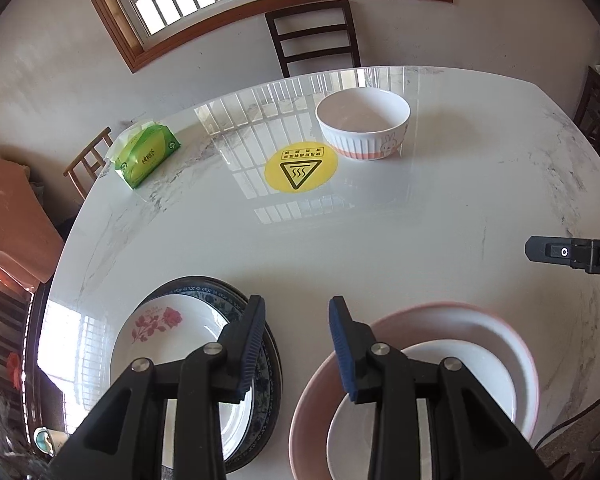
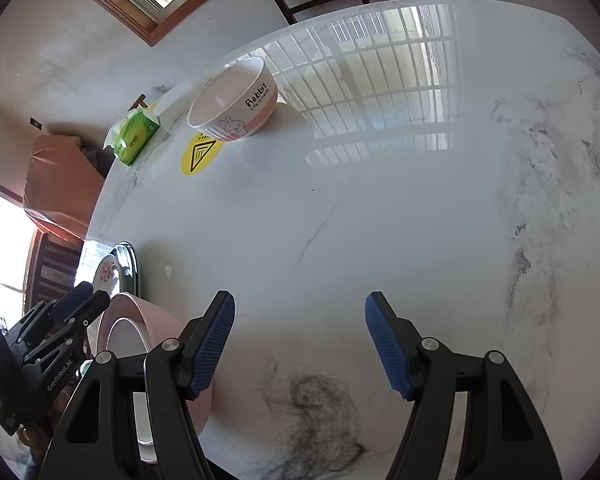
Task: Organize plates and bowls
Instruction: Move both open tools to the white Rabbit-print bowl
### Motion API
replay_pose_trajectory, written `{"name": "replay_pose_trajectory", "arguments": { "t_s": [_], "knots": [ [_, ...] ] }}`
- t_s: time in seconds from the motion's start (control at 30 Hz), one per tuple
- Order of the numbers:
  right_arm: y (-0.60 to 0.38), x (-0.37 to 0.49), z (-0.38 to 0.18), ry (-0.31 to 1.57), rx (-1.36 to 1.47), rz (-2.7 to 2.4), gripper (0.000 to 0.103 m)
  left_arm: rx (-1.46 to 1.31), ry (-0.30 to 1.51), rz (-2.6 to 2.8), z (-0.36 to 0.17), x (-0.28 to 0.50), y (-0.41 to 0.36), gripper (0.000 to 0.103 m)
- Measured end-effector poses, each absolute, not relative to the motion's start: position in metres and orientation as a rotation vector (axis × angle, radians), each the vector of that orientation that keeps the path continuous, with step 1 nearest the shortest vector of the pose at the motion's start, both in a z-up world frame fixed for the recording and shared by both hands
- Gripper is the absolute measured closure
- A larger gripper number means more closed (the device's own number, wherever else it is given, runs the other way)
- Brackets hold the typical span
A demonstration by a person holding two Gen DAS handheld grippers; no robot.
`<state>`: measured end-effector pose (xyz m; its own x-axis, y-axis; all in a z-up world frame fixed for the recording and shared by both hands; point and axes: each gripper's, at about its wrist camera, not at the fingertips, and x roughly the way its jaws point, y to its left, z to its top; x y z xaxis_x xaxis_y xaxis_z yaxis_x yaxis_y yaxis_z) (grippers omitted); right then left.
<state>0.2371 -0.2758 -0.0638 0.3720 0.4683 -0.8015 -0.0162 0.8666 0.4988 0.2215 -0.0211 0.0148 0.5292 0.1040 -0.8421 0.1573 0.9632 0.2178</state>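
My left gripper (image 1: 297, 320) is open, with bare tabletop showing between its blue pads. To its left lies a white rose plate (image 1: 168, 332) stacked on a blue-patterned plate (image 1: 212, 292). To its right a pink bowl (image 1: 516, 344) holds a smaller white bowl (image 1: 460, 364), and the right finger overlaps the pink bowl's near rim. A white rabbit bowl (image 1: 362, 126) stands alone at the far side. My right gripper (image 2: 300, 320) is open over bare marble, to the right of the pink bowl (image 2: 156, 332). The rabbit bowl (image 2: 236, 100) is far ahead on the left, and the left gripper (image 2: 72, 312) shows at the left edge.
On the white marble table (image 1: 340, 240) lie a yellow hot-surface sticker (image 1: 301, 168) and a green tissue pack (image 1: 148, 156) at the far left edge. A dark chair (image 1: 314, 36) stands behind the table under a window. The right side of the table (image 2: 460, 220) bears grey veining.
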Motion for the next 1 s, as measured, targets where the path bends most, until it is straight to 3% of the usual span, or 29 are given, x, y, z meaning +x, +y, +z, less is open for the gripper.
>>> {"name": "replay_pose_trajectory", "arguments": {
  "t_s": [0.4, 0.7, 1.0],
  "knots": [
    [-0.275, 0.280, -0.073, 1.151, 0.505, 0.353, 0.036, 0.266, 1.054, -0.046, 0.005, 0.289, -0.020, 0.069],
    [-0.267, 0.323, -0.062, 1.124, 0.528, 0.389, 0.036, 0.024, 1.197, -0.201, -0.010, 0.365, -0.001, 0.069],
    [-0.261, 0.385, -0.033, 1.086, 0.545, 0.421, 0.036, -0.186, 1.215, -0.294, -0.013, 0.430, 0.003, 0.069]
  ]
}}
